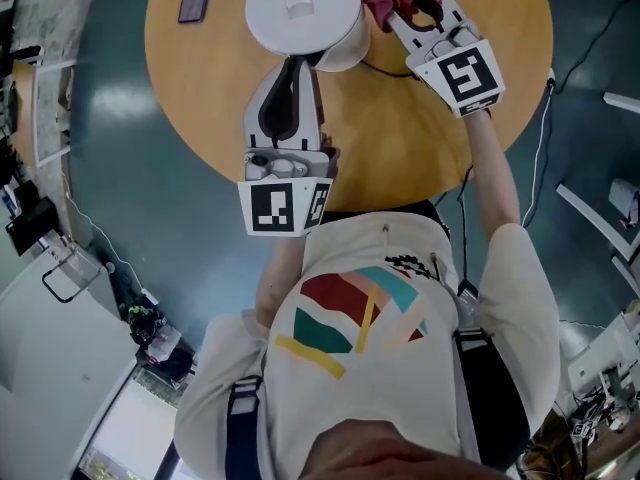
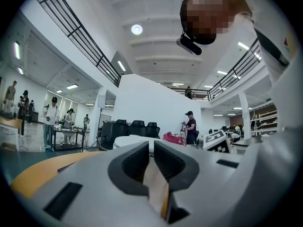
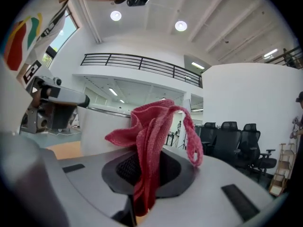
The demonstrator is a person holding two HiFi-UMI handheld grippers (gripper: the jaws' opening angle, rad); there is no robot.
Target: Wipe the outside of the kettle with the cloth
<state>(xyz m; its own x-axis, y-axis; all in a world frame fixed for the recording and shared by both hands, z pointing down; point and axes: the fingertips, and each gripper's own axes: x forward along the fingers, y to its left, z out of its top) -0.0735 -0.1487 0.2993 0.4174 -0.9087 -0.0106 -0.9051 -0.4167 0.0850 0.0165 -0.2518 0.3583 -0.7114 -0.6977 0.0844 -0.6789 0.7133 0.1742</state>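
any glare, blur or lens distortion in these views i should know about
Head view: even light and sharp, but the top of the white kettle is nearly blown out. Left gripper view: heavy fisheye, dark corners, glaring ceiling lamps, soft near foreground. Right gripper view: same fisheye bending; the red cloth is crisp against a bright background.

I read the cloth point(image 3: 151, 141) as a coarse, loosely knitted red fabric, nubbly and matt, lying against the dark, fine-gridded pads point(image 3: 127, 168) and the smooth matt grey plastic shell of the right gripper point(image 1: 405, 4). Kettle point(image 1: 303, 13): smooth white plastic with a soft sheen. The table point(image 1: 400, 138) looks like smooth satin wood out to its edge; the floor point(image 1: 110, 148) beyond is glossy.
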